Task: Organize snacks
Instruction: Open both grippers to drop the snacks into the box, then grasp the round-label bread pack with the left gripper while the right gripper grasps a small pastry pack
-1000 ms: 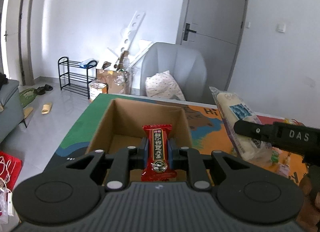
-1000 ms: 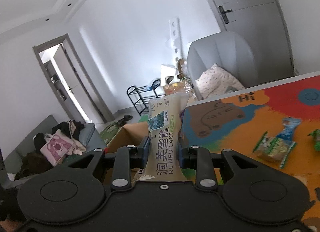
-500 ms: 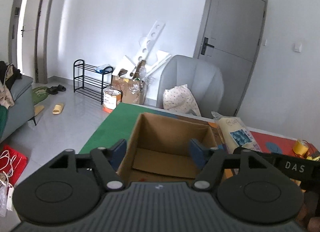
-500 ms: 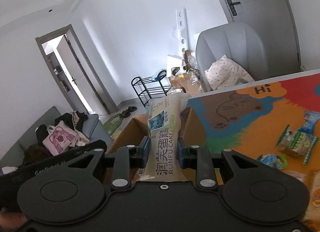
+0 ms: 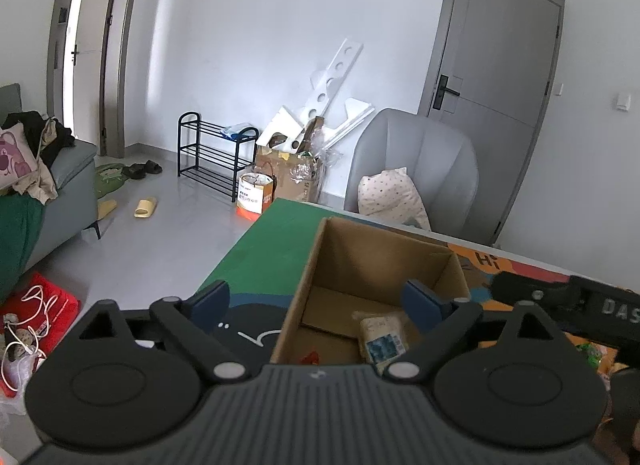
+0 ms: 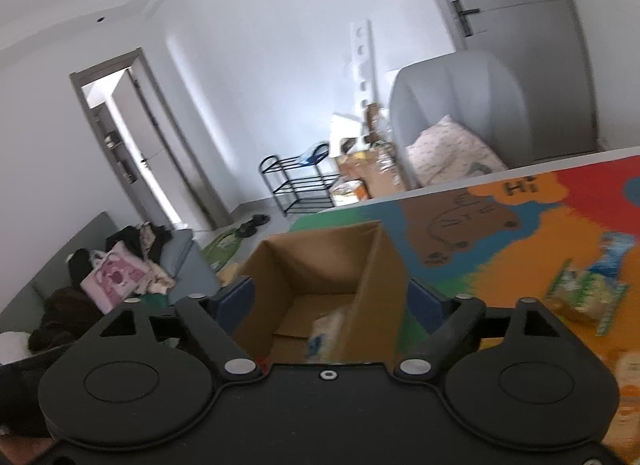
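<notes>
Both wrist views aimed slightly downward at an open cardboard box (image 5: 372, 265) standing on a colourful play mat (image 5: 272, 249). Left gripper (image 5: 320, 303) poised above the box's near rim, jaws opening wide, nothing between them; blue pads at about nine and three o'clock of the box mouth. Down on the box floor, a pale cake packet (image 5: 382, 335) toward four o'clock, and a sliver of a red snack wrapper (image 5: 311, 357) near six o'clock, mostly hidden by the near wall. Right gripper (image 6: 332, 305) likewise over the box (image 6: 320, 265), jaws opening and holding nothing, pads straddling the box's walls without visible contact. Same cake packet (image 6: 326, 329) blurred on the box floor in the right wrist view. More wrapped snacks (image 6: 584, 293) lying loose on the orange part of the mat (image 6: 500, 257), toward three o'clock, well apart from the box. Black body of the right gripper (image 5: 560, 297) crossing the left wrist view at three o'clock.
</notes>
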`<move>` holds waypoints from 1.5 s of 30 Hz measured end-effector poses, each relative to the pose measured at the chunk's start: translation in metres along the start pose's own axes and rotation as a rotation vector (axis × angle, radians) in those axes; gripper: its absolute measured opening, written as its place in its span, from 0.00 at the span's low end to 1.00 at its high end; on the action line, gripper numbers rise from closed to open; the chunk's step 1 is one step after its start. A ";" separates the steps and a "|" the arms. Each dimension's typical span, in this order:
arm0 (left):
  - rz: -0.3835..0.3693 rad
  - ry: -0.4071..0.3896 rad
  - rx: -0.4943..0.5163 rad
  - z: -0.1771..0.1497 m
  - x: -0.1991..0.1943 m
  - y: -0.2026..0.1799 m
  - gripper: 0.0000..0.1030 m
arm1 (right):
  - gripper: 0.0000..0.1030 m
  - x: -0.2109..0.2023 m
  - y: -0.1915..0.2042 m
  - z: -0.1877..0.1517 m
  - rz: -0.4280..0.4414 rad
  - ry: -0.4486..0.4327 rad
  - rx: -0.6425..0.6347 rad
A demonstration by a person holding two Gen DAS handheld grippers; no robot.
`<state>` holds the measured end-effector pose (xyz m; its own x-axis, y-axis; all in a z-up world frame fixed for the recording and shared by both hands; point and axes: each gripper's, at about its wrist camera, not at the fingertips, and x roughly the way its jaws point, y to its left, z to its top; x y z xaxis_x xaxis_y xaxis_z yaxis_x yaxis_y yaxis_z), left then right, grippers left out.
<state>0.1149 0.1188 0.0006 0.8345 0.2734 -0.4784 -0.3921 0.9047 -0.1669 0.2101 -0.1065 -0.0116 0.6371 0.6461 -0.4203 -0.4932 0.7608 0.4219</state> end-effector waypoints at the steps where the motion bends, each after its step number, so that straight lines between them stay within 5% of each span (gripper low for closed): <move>1: -0.004 0.000 0.004 -0.001 -0.001 -0.004 0.92 | 0.90 -0.007 -0.004 0.000 -0.016 -0.005 0.003; 9: -0.064 0.009 0.034 -0.008 -0.016 -0.040 0.95 | 0.99 -0.046 -0.038 -0.001 -0.107 -0.028 0.019; 35: -0.266 0.063 0.150 -0.061 -0.001 -0.178 0.99 | 1.00 -0.104 -0.177 -0.021 -0.328 -0.023 0.151; 45: -0.270 0.136 0.189 -0.088 0.010 -0.214 0.98 | 1.00 -0.112 -0.215 -0.034 -0.369 -0.010 0.192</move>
<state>0.1736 -0.1010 -0.0443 0.8340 -0.0179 -0.5514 -0.0758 0.9863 -0.1466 0.2247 -0.3403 -0.0822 0.7563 0.3310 -0.5642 -0.1123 0.9154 0.3866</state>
